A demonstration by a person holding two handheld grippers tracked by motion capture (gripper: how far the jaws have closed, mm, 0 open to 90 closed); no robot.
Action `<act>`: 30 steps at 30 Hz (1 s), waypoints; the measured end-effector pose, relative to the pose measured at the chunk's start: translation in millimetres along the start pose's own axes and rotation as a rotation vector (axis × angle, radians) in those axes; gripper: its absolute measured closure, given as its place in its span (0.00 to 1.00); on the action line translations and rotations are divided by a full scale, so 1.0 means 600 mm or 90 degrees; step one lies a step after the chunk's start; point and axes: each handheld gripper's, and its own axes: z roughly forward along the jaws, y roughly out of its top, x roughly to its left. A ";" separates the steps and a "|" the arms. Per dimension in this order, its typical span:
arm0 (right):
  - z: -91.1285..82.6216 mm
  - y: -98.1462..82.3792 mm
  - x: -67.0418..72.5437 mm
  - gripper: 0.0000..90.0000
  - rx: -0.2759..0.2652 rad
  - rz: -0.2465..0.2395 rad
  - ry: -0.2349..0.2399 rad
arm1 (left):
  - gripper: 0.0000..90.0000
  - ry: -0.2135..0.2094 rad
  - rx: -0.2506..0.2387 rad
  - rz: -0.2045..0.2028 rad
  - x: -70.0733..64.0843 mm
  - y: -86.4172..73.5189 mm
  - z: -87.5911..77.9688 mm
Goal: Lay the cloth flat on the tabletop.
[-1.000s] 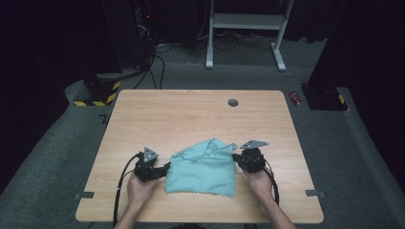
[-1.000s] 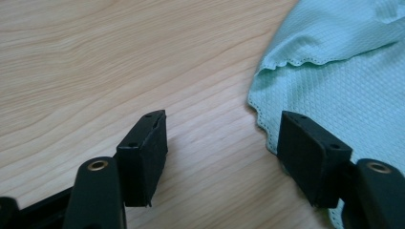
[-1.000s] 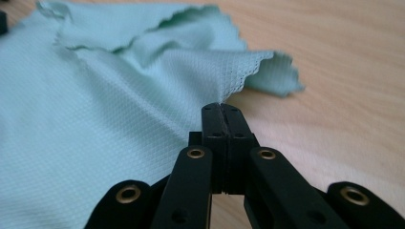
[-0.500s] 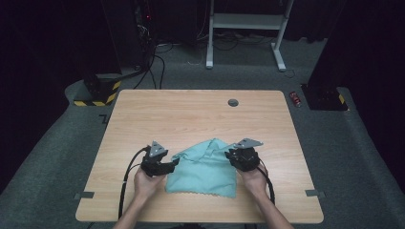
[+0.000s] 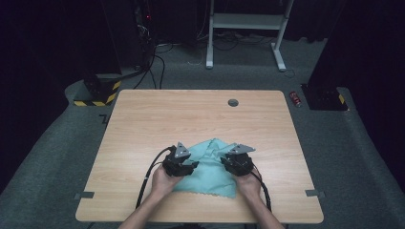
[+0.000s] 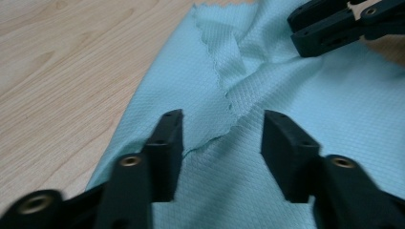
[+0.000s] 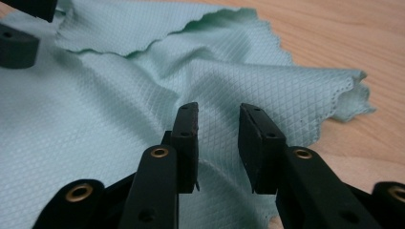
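A light teal cloth (image 5: 210, 171) lies rumpled on the wooden table (image 5: 191, 114) near its front edge, with folds and a scalloped edge across its middle. My left gripper (image 5: 192, 168) is over the cloth's left part. Its jaws have just been closing but still stand apart (image 6: 222, 119), with a folded edge of the cloth (image 6: 334, 109) lying between them, unpressed. My right gripper (image 5: 223, 165) is over the cloth's right part. Its jaws (image 7: 217, 112) have just been opening and now stand apart, low over the cloth (image 7: 95, 109), holding nothing. The two grippers face each other closely.
A round cable hole (image 5: 233, 102) sits near the table's far edge. Tape marks (image 5: 81, 195) lie at the front corners. On the floor beyond are a red can (image 5: 296, 98), a white desk frame (image 5: 248, 24) and a yellow-black striped block (image 5: 95, 98).
Both hands have moved inward over the cloth toward each other, the left one farther. The right jaws have opened and let go of the cloth; the left jaws have narrowed.
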 end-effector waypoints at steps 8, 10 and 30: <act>0.001 -0.004 0.006 0.75 -0.004 -0.021 -0.009 | 0.99 0.005 0.029 0.011 -0.001 0.015 0.010; 0.001 -0.004 0.004 0.74 -0.005 -0.019 -0.005 | 1.00 0.003 0.028 0.003 0.003 0.024 0.007; 0.003 -0.003 0.006 0.73 -0.003 -0.023 -0.008 | 1.00 0.110 0.021 -0.120 0.129 0.069 0.007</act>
